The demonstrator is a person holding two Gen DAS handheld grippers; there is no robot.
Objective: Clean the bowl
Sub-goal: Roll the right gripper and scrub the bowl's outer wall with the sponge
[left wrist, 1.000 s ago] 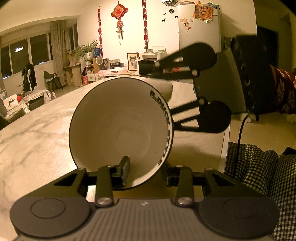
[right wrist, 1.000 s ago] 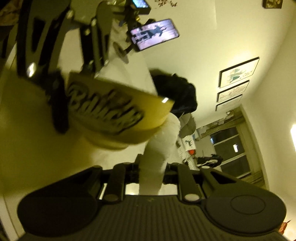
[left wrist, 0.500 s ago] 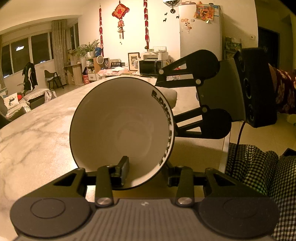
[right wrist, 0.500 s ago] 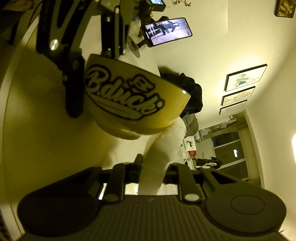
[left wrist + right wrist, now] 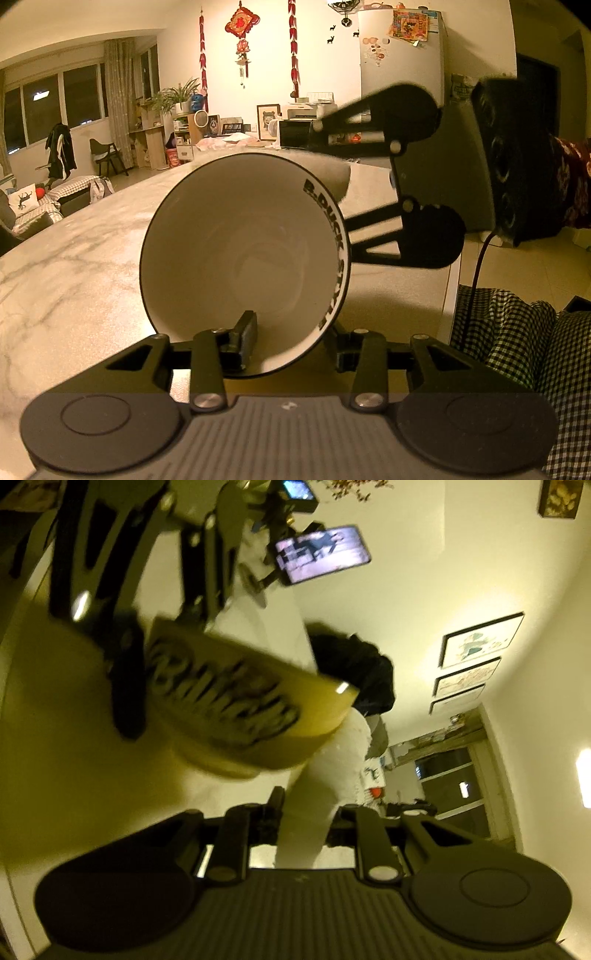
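Observation:
A bowl [image 5: 240, 258], white inside with black lettering along its rim, stands tilted on edge above the marble table, its mouth toward the left wrist camera. My left gripper [image 5: 293, 349] is shut on its lower rim, one finger [image 5: 243, 339] inside and the other outside. In the right wrist view the bowl's yellow outside [image 5: 236, 701] is blurred. My right gripper [image 5: 306, 812] is shut on a white cloth [image 5: 317, 786] that reaches up to the bowl's outer wall. From the left wrist view that cloth [image 5: 328, 173] shows behind the bowl's upper right rim.
The marble table [image 5: 74, 258] stretches left and far; its right edge [image 5: 448, 295] runs close by the bowl. A person's checked trousers [image 5: 517, 332] and patterned sleeve [image 5: 569, 177] are at the right. A phone on a stand [image 5: 321, 554] faces the table.
The right gripper and its cloth have shifted slightly back and forth against the bowl's outside. The bowl has kept its place in the left gripper.

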